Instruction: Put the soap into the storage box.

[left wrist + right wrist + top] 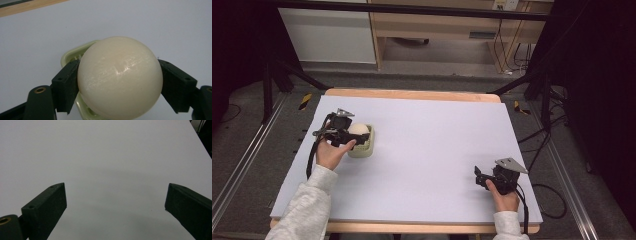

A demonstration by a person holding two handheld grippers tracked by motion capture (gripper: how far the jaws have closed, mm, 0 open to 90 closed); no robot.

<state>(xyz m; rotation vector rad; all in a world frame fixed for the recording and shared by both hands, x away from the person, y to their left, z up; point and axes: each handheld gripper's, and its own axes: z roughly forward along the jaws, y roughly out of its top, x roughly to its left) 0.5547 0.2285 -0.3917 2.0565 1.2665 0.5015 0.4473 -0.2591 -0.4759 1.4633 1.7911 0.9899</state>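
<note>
Left gripper view: cream ball point(120, 78) clamped between left hand-held gripper point(120, 86) jaws.

No text, label, brand, number or sign can be read in these pictures. The ball point(120, 77) has a plain surface without print, and the table point(437, 150) is blank too. Far behind the table there is a small pale plate on the wooden furniture point(482, 35), but it is too small and blurred to read.
</note>
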